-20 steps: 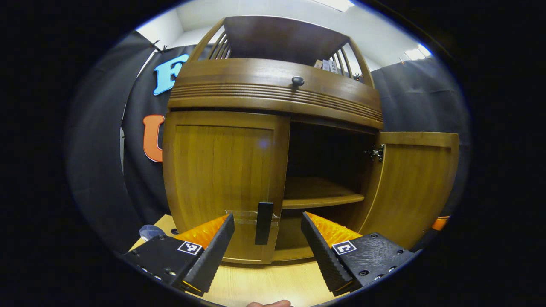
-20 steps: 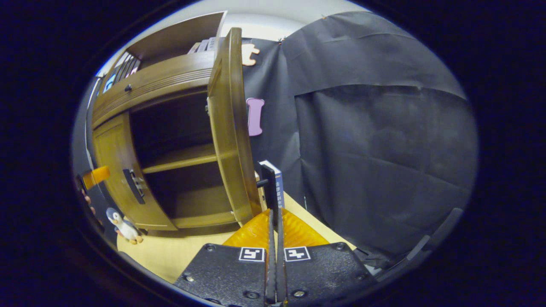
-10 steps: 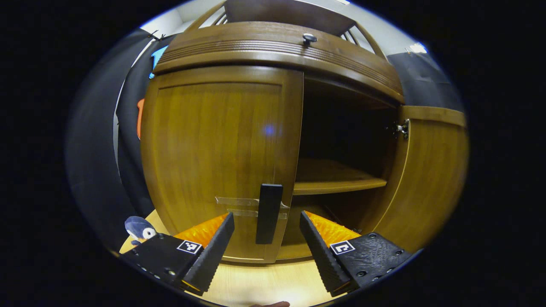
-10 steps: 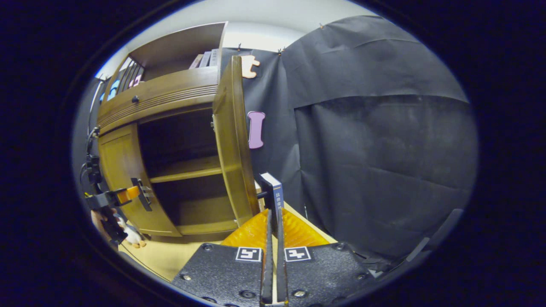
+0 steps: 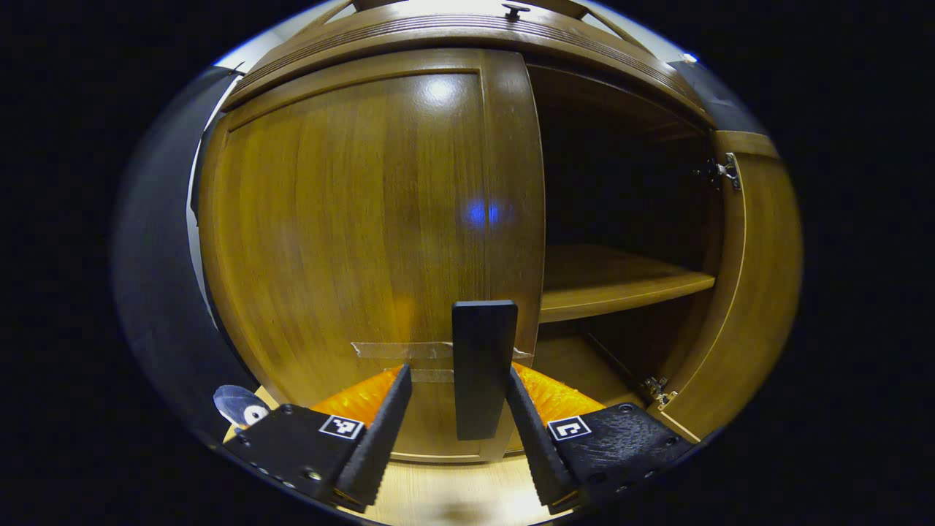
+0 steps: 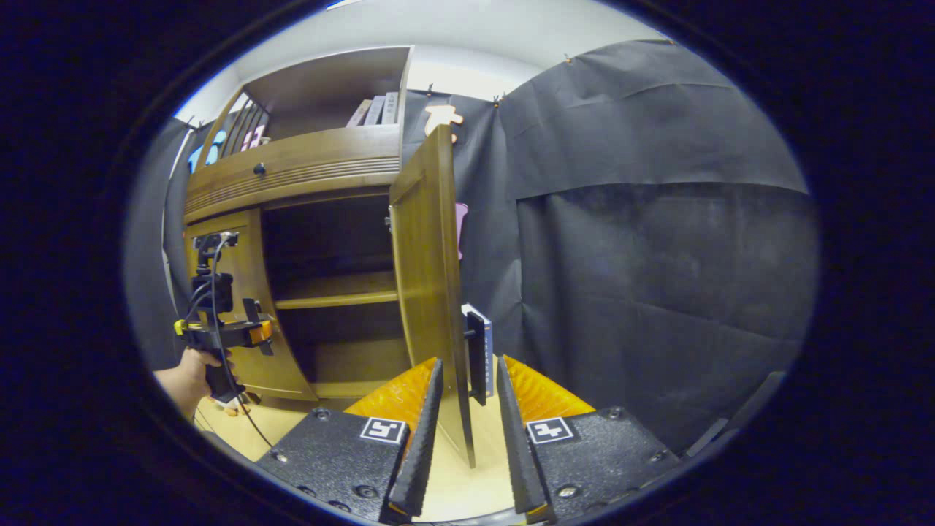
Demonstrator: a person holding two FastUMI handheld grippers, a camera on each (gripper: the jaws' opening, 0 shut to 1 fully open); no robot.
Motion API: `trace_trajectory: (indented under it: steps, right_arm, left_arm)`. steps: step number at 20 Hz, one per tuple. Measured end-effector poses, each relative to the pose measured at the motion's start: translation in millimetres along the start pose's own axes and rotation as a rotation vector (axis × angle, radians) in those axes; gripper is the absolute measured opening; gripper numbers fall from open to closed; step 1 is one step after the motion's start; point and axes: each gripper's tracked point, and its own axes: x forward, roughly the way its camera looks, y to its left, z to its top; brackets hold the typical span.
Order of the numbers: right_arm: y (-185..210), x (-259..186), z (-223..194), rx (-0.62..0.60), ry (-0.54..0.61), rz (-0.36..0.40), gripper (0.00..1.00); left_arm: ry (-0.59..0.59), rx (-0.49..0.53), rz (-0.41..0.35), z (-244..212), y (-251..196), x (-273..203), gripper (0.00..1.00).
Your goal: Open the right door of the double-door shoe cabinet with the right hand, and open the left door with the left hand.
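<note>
Double-door shoe cabinet [image 5: 453,44] standing on the table [image 5: 453,497], wood-brown, with a drawer band and small knob [image 5: 516,9] above the doors. Left door [image 5: 350,241] closed, its dark upright handle [image 5: 482,365] near the inner edge, over strips of clear tape [image 5: 394,351]. Left gripper [image 5: 456,431] right at that handle, fingers [image 5: 383,431] apart on either side of it, the right-hand one just beside or touching it, the other with a visible gap; not clamped. Right door [image 6: 431,292] swung wide open, seen edge-on in the right gripper view, dark interior and a shelf [image 5: 621,281] exposed. Right gripper [image 6: 467,438] with fingers [image 6: 420,446] apart, straddling the open door's lower edge and its handle [image 6: 476,358]; no squeeze on either. Blue book [image 6: 485,343] upright just behind that handle. Toy penguin [image 5: 241,405] on the table at the cabinet's left corner. Hand [image 6: 191,372] holding the left gripper by its grip, at the left of the right gripper view.
</note>
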Motion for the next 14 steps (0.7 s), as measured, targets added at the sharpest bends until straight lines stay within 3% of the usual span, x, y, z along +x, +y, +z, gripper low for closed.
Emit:
trace_trajectory:
  steps: [1, 2, 4, 6, 7, 9, 10, 11, 12, 13, 14]
  right_arm:
    - [2.6, -0.2, 2.0, -0.004, -0.006, 0.006, 0.48]
    - [3.1, -0.5, 2.7, -0.007, -0.01, 0.014, 0.5]
    - [8.2, -0.8, 4.4, -0.01, -0.013, 0.034, 0.51]
    - [17.6, 4.6, 5.8, -0.017, -0.012, 0.051, 0.55]
    - [21.6, 7.7, 5.5, -0.022, -0.011, 0.056, 0.55]
    - [25.9, 10.1, 3.5, -0.032, -0.011, 0.071, 0.53]
    - [28.3, 10.6, 2.9, -0.038, -0.01, 0.079, 0.53]
    - [32.2, 11.6, 2.3, -0.042, -0.006, 0.09, 0.55]
    - [34.3, 14.0, -0.4, -0.046, 0.001, 0.097, 0.55]
    - [36.8, 16.1, -4.2, -0.049, 0.011, 0.105, 0.55]
    - [39.4, 17.9, -7.4, -0.051, 0.018, 0.109, 0.53]
  left_arm:
    - [-0.005, 0.002, -0.02, 0.0, -5.2, 0.1, 0.64]
    - [-0.014, 0.013, -0.031, 0.9, -9.0, -0.2, 0.77]
    - [-0.038, 0.073, -0.042, 1.9, -10.8, 2.2, 0.42]
    - [-0.048, 0.093, -0.049, 2.0, -14.3, 3.6, 0.28]
    - [-0.052, 0.078, -0.057, 3.5, -15.7, 2.2, 0.38]
    - [-0.047, 0.04, -0.077, 2.6, -13.7, 1.7, 0.24]
    - [-0.037, 0.025, -0.087, 0.8, -14.0, 2.3, 0.31]
    - [-0.035, 0.019, -0.094, 0.6, -14.2, 1.4, 0.31]
    - [-0.032, 0.019, -0.099, 0.1, -13.9, 0.3, 0.39]
    - [-0.033, 0.019, -0.104, -0.3, -13.6, -0.1, 0.39]
    - [-0.031, 0.016, -0.11, -1.1, -13.9, -2.3, 0.31]
